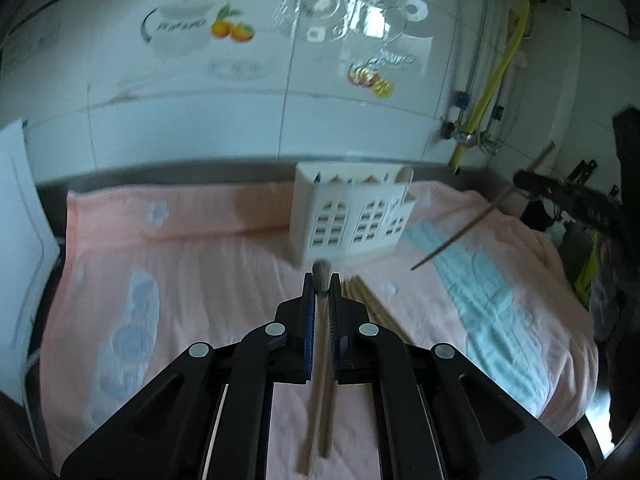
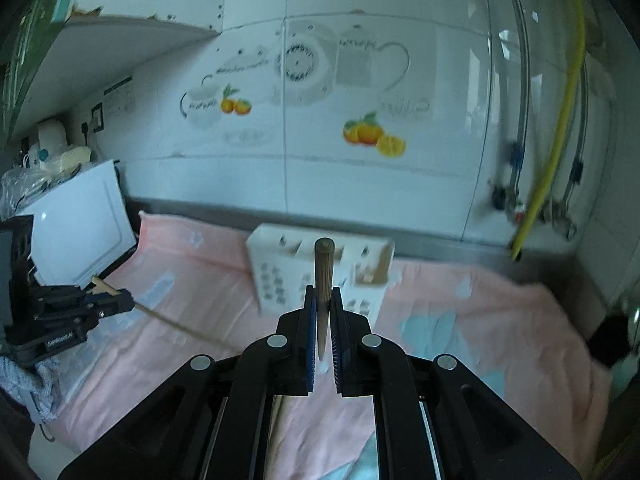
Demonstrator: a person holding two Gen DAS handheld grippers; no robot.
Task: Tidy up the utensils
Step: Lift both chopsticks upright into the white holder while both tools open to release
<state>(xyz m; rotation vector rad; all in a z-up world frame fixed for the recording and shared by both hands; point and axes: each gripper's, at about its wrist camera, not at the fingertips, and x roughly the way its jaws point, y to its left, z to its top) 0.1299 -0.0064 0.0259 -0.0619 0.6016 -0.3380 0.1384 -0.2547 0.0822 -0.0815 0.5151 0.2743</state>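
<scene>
Each claw, left and right, pinches a chopstick; white holder apparently empty, more chopsticks waiting on the towel-covered table.

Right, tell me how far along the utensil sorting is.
Nothing looks stowed yet: no utensil shows above the rim of the white holder, though its inside is hidden. In hand: the left gripper is shut on one wooden chopstick, and the right gripper is shut on another chopstick, both lifted off the pink towel. Left: drop both in, then collect the loose chopsticks by the holder.
</scene>
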